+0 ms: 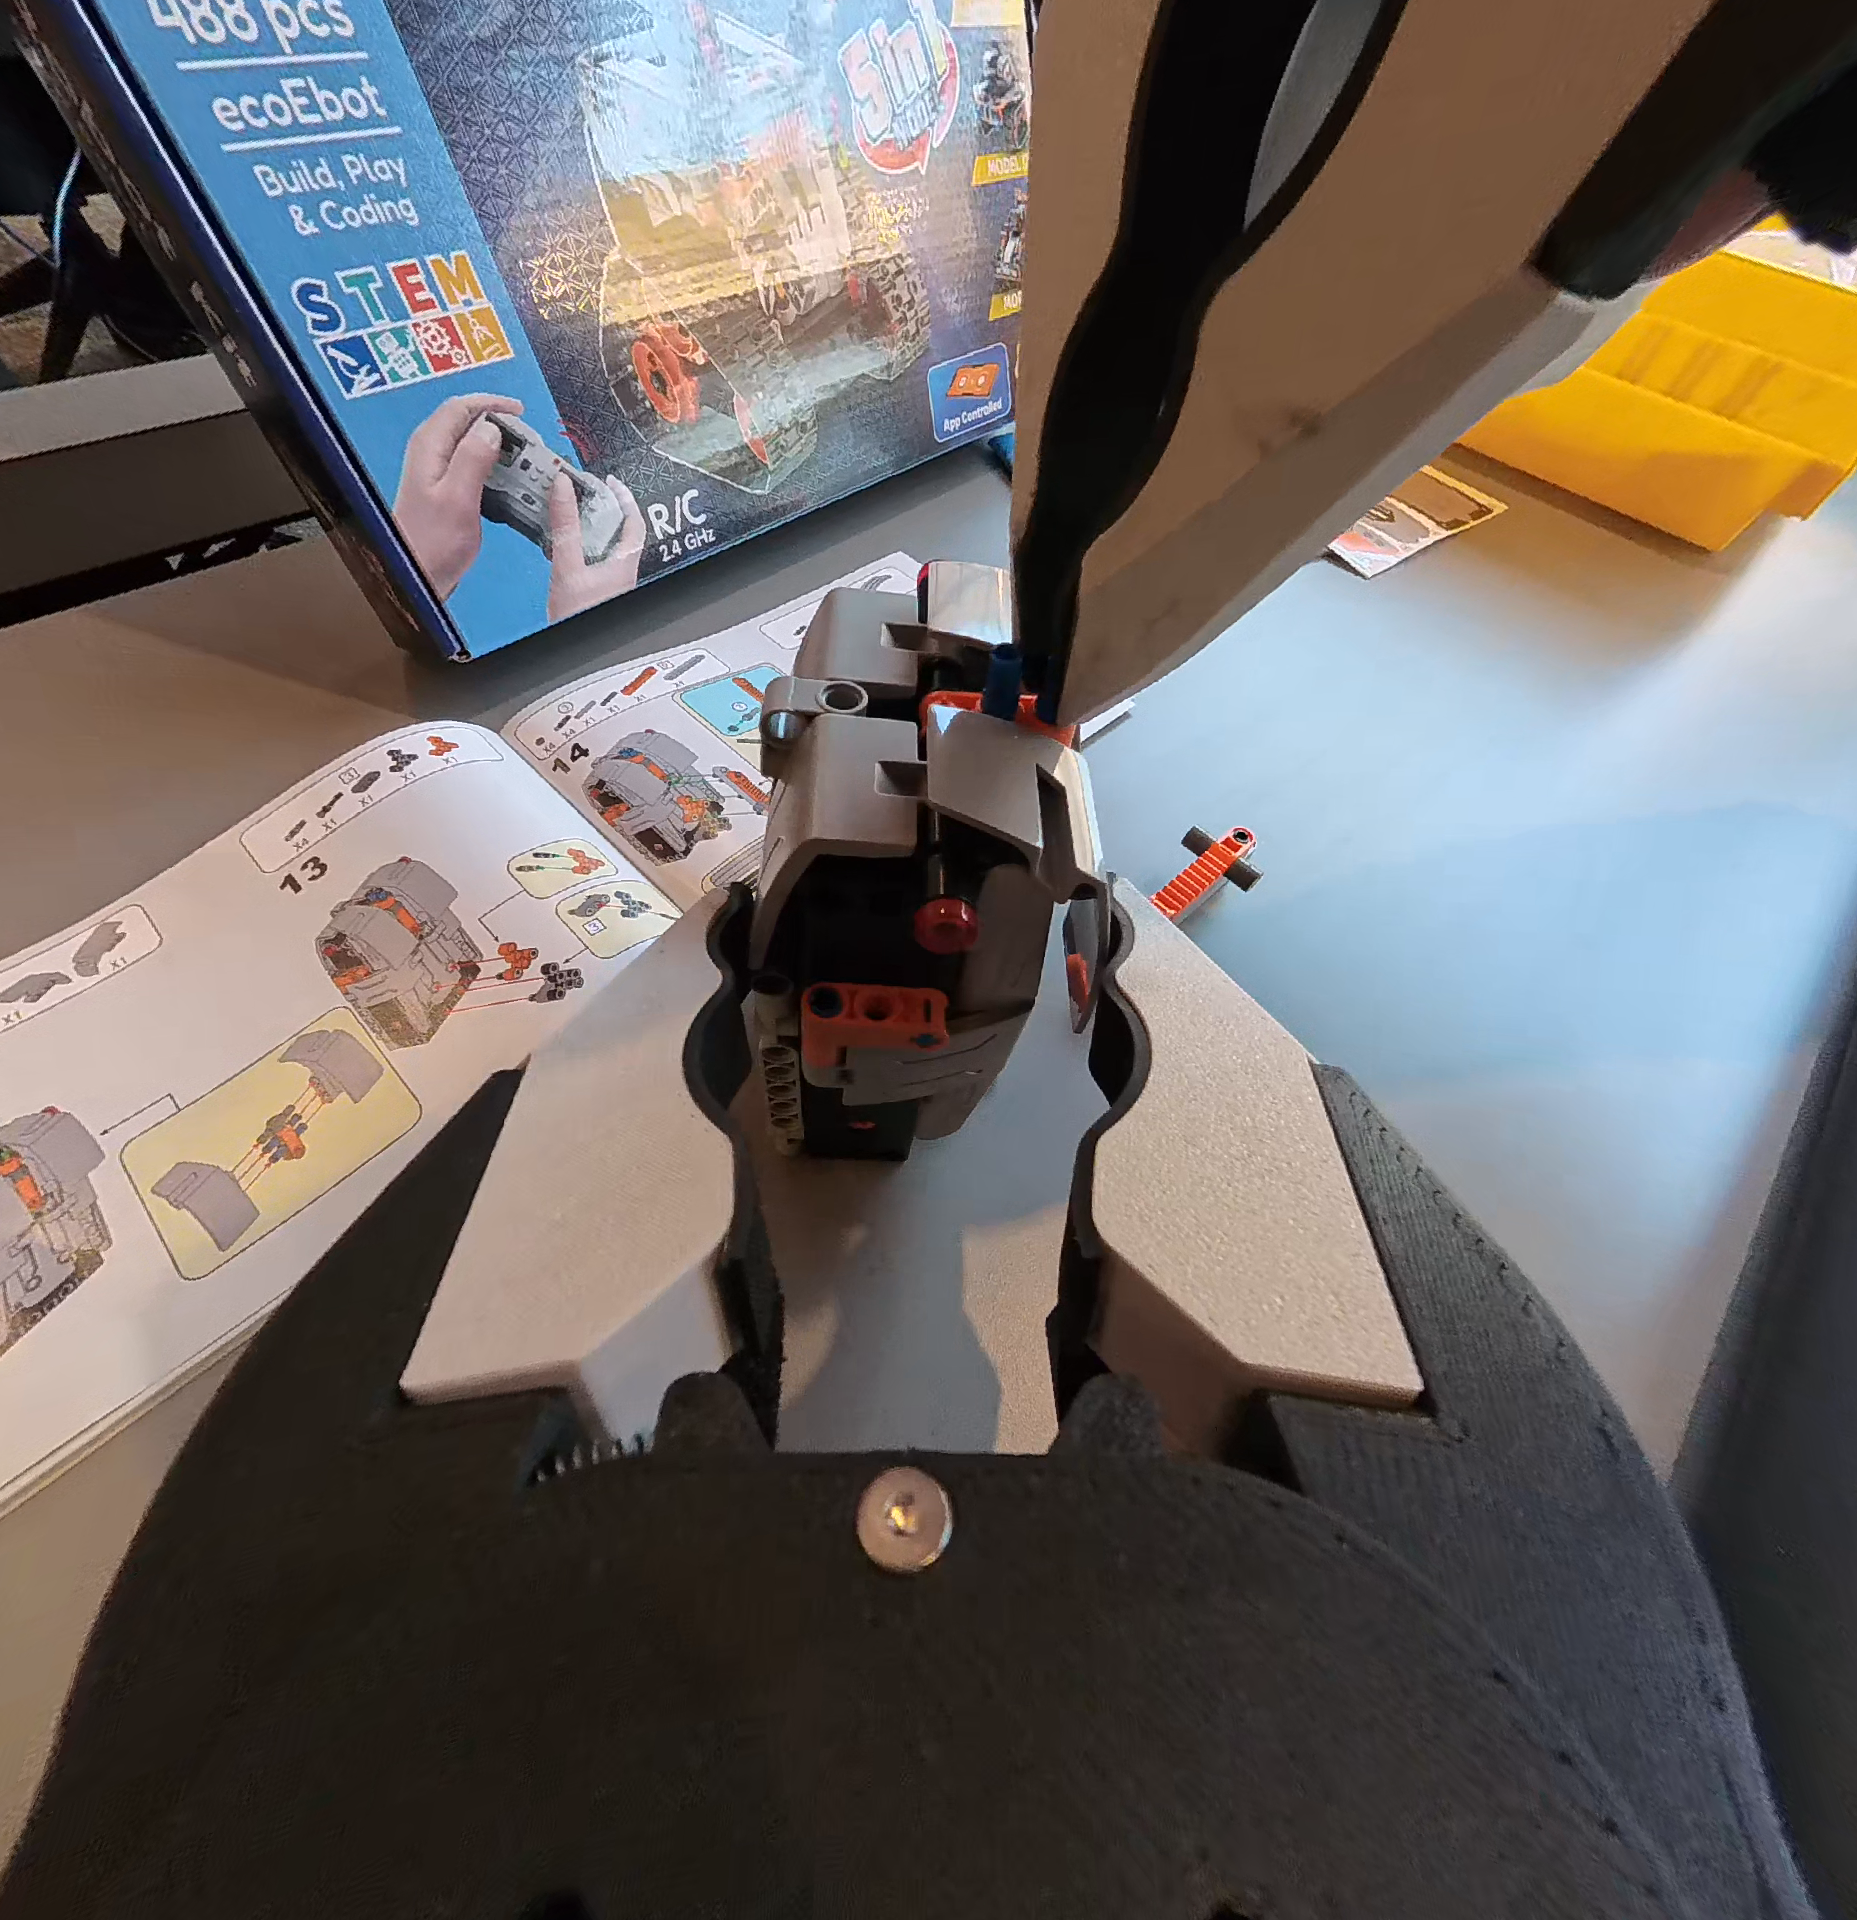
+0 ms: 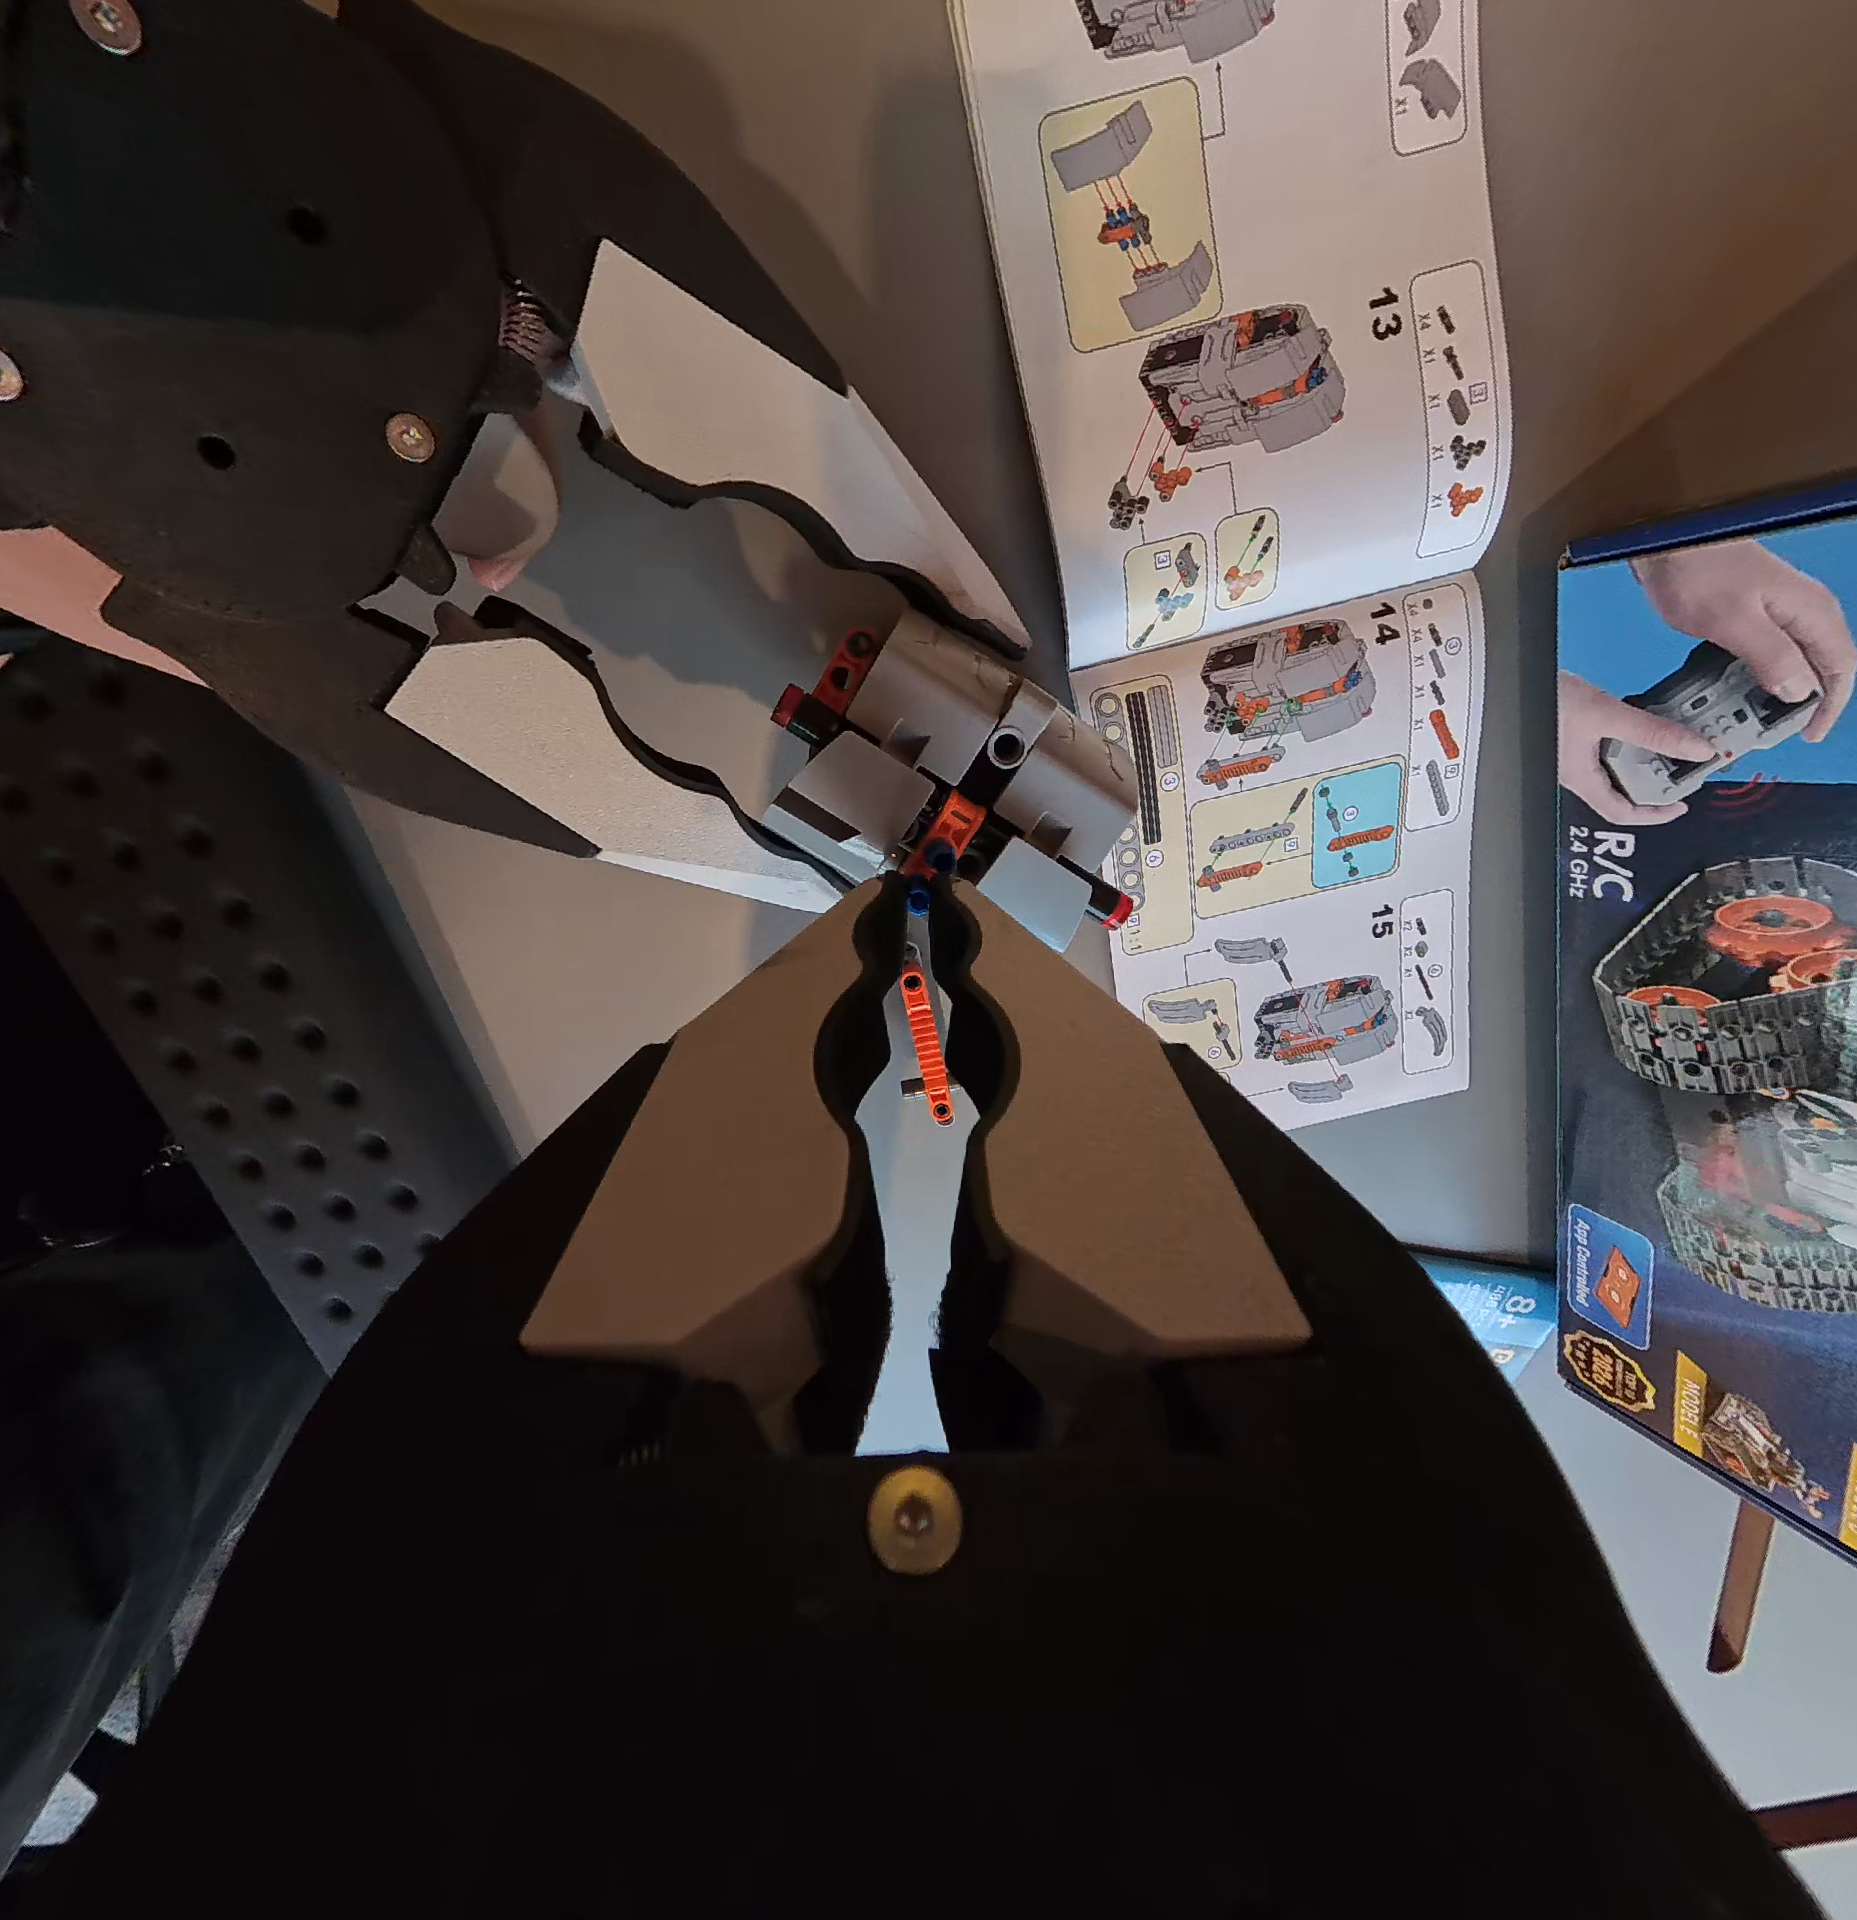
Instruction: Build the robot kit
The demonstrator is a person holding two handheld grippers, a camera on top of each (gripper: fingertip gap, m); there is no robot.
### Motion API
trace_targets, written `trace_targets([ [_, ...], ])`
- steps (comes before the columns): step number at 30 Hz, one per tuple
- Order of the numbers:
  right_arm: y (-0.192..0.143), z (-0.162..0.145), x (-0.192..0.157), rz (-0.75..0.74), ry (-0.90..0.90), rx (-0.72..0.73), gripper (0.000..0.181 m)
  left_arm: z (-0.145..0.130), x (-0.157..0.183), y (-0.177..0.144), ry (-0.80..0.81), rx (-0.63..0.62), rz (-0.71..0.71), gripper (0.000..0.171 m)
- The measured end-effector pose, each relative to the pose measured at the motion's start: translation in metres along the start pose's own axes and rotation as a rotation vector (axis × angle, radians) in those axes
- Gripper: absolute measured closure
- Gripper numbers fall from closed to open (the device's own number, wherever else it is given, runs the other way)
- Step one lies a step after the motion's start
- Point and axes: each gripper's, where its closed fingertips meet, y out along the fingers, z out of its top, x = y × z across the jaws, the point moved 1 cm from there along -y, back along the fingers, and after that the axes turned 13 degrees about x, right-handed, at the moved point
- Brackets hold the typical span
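Your left gripper (image 1: 908, 987) squeezes the grey-and-orange plastic brick model (image 1: 903, 883). On top of it, your right gripper (image 2: 916, 896) pinches a small blue plastic peg (image 2: 917, 900).

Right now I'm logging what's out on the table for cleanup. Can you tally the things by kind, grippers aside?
Part-built grey block model: 1, clamped in the left gripper
Loose orange toothed beam: 1
Open instruction booklet: 1
Printed blue kit box: 1
Yellow bin: 1
Total: 5
The right gripper pinches a blue pin at the model's top.
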Motion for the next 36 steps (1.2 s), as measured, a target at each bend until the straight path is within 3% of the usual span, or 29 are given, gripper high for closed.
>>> trace_targets([
  [22,0.002,0.000,0.001,-0.059,-0.049,0.055,0.177,0.000,-0.002,0.001,0.002,0.009,0.003,0.107],
  [29,-0.005,0.000,0.003,-0.038,-0.185,0.139,0.171,0.001,0.000,0.000,0.014,0.022,-0.056,0.107],
  [36,-0.017,0.002,-0.002,0.025,-0.369,0.202,0.177,0.001,0.001,-0.001,0.008,0.045,-0.115,0.107],
])
